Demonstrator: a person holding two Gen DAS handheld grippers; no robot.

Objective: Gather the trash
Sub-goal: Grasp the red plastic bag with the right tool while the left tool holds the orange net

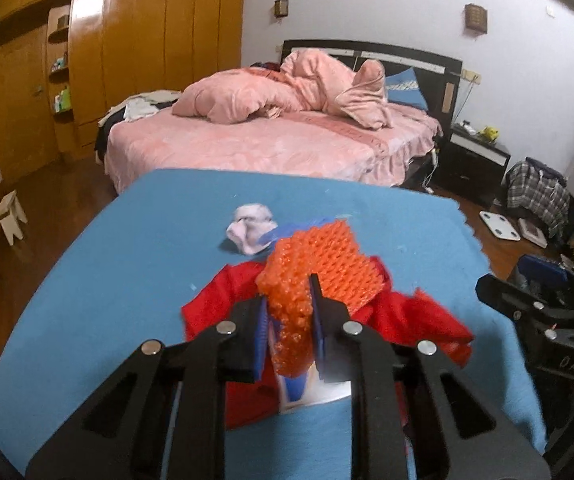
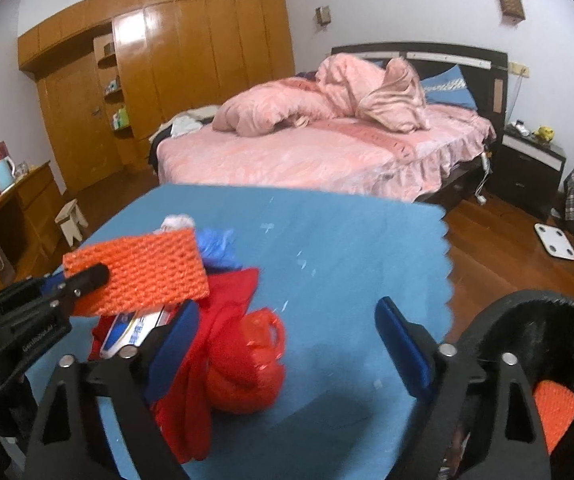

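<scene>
R gripper (image 2: 287, 340) open over red bag (image 2: 247, 364), L gripper (image 2: 87, 276) clamping orange mesh (image 2: 143, 268), blue cloth (image 2: 347, 248)

2 orange foam nets (image 1: 323, 268), 1 red bag (image 2: 247, 364), 1 tissue wad (image 1: 249, 228), 2 tongs (image 1: 287, 320).
</scene>
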